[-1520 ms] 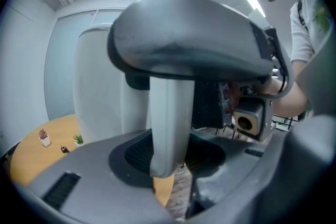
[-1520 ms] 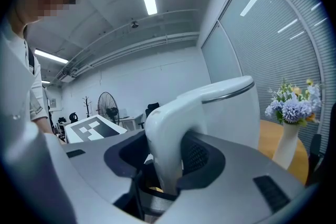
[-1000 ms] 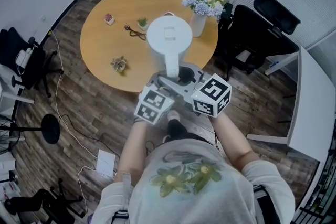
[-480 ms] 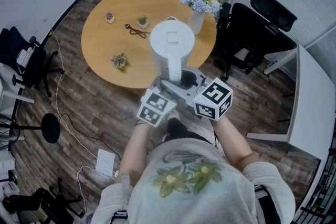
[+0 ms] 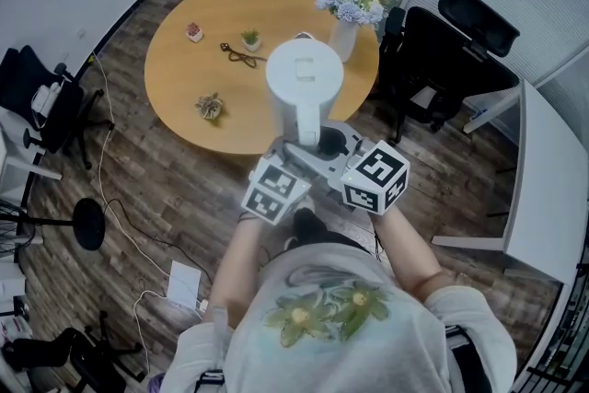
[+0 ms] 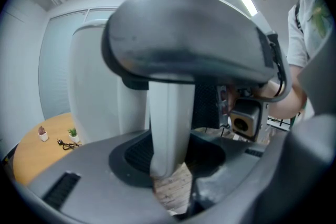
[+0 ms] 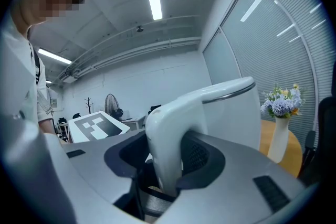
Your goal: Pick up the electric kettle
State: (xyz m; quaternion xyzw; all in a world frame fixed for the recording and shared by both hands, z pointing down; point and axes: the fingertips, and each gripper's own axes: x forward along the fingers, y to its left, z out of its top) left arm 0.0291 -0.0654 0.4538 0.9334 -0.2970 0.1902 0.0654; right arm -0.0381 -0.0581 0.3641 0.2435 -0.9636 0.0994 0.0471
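Head view: the kettle [image 5: 305, 69] is in the air, off the table [image 5: 184, 83]. It shows over the table's near edge and looks big because it sits close to the camera. Its handle [image 5: 308, 120] points back at the person, so both grippers reach it from that side. The left gripper [image 5: 296, 150] and right gripper [image 5: 324, 145] sit side by side on that one handle. My read: two grips share the weight and stop the body swinging. The lid faces up and the body looks upright, which is sensible if there is water inside – can't tell if there is. The vase [image 5: 346, 40] near the table's far right edge and the glasses [image 5: 237, 56] toward its far left are well apart from the kettle, so nothing looks close enough to clip.

Left gripper view: the left gripper [image 6: 170, 157] has its jaws clenched on the handle's upright bar [image 6: 168, 123], one pad on each side. Floor [image 6: 170, 191] shows under the bar and the table lies low at left. So only the grips are carrying the kettle.

Right gripper view: the right gripper [image 7: 165, 168] is grasping the same handle [image 7: 165, 144] just under its top curve. The pads are pressed on both sides and the kettle body [image 7: 236, 113] hangs beyond.

Judgement: the pick-up looks essentially done. Main risk: the smooth handle pivots in the pads if the kettle tips.
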